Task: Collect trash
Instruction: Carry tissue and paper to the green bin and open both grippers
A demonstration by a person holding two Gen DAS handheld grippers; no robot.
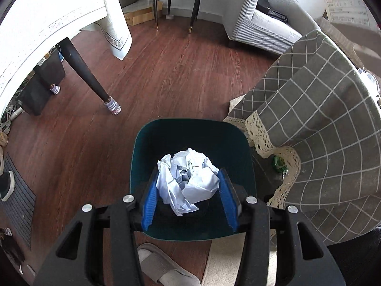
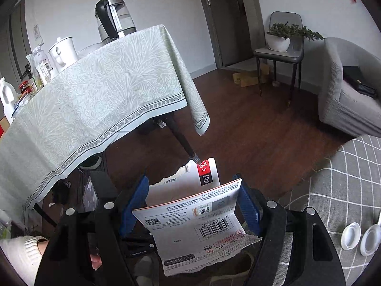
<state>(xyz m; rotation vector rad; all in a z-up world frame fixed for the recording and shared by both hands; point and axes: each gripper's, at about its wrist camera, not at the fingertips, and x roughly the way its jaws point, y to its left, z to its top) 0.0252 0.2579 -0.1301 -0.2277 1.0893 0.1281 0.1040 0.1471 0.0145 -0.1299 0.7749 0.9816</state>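
In the left wrist view my left gripper is shut on a crumpled ball of pale blue paper, held between its blue pads directly above the open dark green trash bin on the wooden floor. In the right wrist view my right gripper is shut on a torn white card package with a barcode, printed text and a red "64 GB" label, held in the air above the floor.
A table with a pale patterned cloth carries a kettle and bottles; its dark leg stands left of the bin. A grey checked cloth covers a low table right of the bin. A grey sofa, a chair and a slipper are around.
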